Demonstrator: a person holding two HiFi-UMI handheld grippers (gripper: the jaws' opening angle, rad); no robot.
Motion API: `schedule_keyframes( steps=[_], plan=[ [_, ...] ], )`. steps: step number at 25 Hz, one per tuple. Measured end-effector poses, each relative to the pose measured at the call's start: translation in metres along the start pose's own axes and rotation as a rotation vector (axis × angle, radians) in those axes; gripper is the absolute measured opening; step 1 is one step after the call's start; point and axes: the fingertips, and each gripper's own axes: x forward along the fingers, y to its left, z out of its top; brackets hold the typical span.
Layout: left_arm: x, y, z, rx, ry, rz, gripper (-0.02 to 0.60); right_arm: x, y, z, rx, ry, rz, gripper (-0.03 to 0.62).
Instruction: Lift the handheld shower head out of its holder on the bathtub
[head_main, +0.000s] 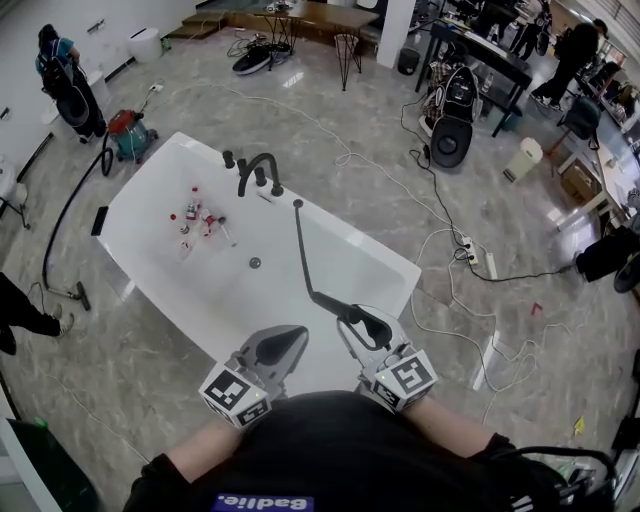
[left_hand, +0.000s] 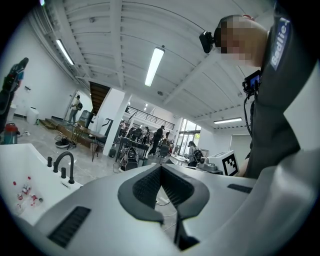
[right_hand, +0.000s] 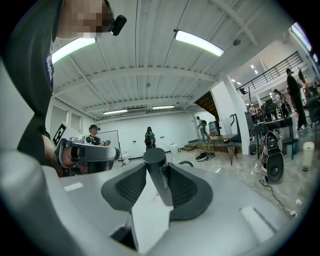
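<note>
Black shower head clamped in right gripper above near tub end, keeping hose slack; left gripper closed, empty, spare.

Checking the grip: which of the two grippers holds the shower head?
The right gripper: its jaws clamp the black handheld shower head; the left gripper, jaws closed, holds nothing.

right tool: grips shower head | location: above bathtub

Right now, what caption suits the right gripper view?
Right gripper shut on the dark handheld shower head, left gripper beside it.
</note>
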Motion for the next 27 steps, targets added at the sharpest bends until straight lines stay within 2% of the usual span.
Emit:
schedule_keyframes(
  steps=[27],
  plan=[
    [-0.0023,0.005,0.0022,-0.002,-0.019,0.015,0.0,0.0047,-0.0022,-0.0001,0.017,0.001,-0.014,0.124]
  ],
)
